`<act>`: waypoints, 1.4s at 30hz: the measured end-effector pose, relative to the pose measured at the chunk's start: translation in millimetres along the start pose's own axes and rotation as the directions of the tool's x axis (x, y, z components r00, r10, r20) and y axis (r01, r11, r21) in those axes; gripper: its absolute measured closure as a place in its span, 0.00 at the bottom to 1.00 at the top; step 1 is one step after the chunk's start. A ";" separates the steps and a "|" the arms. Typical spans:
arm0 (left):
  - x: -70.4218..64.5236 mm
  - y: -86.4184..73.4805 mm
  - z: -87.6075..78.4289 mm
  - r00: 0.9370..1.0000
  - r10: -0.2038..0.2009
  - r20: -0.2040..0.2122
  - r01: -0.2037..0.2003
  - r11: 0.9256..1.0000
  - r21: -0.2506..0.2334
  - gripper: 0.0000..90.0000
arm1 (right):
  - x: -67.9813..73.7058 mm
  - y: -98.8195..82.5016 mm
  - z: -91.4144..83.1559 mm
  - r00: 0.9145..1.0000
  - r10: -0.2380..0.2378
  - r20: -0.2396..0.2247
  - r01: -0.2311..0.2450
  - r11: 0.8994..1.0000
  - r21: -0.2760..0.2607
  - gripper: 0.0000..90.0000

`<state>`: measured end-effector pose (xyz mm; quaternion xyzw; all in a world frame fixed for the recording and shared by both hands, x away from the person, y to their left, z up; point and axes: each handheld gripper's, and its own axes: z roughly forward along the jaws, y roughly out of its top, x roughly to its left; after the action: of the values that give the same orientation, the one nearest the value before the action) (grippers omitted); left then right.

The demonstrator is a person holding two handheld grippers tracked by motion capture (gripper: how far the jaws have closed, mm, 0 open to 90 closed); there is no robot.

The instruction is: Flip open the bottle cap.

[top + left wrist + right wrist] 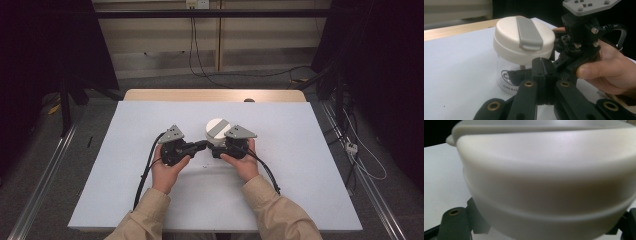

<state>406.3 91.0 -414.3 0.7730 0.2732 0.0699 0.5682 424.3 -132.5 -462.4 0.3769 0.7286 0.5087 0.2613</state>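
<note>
**Jar pinned by the right gripper, left jaws clenched empty in front of it**

The left gripper's point(543, 72) fingers stood pressed flat together at lower centre of its own view, with nothing between them, their tips just short of the jar point(510, 77). The right gripper point(218, 149), at the centre of the high view, was drawn in as far as it would go around the clear glass body; in its own view the cream lid point(544, 177) bulged across the frame with a black finger point(454, 222) showing at the lower left, so the hold looked firm, though the pads themselves were hidden under the lid. The jar stood upright on the white table point(300, 175), just above the two hands in the high view, its lid on and the grey flip tab point(529, 32) lying down across the top.

By my reading, the step in hand was steadying the jar so the lid could be worked. The next move would call for the left fingers to part and rise to the lid's rim or tab, while the right hold stayed low and square so the glass neither tipped nor spun.
</note>
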 end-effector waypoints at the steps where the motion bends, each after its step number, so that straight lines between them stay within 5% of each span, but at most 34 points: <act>1: 0.0 0.0 0.0 1.000 0.000 0.000 0.000 1.000 0.000 1.00 | 0.0 0.0 0.0 1.000 0.000 0.000 0.000 1.000 0.000 0.21; 22: -1.1 3.4 11.5 0.999 -0.003 -0.033 0.004 0.999 0.039 1.00 | 0.3 -0.1 0.1 1.000 -0.005 0.001 0.005 1.000 0.002 0.21; 42: -4.3 21.4 15.6 0.998 -0.007 -0.058 0.006 1.000 -0.018 1.00 | 0.3 -0.1 0.2 1.000 -0.004 0.000 0.004 1.000 0.003 0.21</act>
<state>416.5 71.4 -399.1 0.7646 0.2913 0.0929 0.5674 424.2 -132.2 -462.6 0.3757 0.7301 0.5071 0.2620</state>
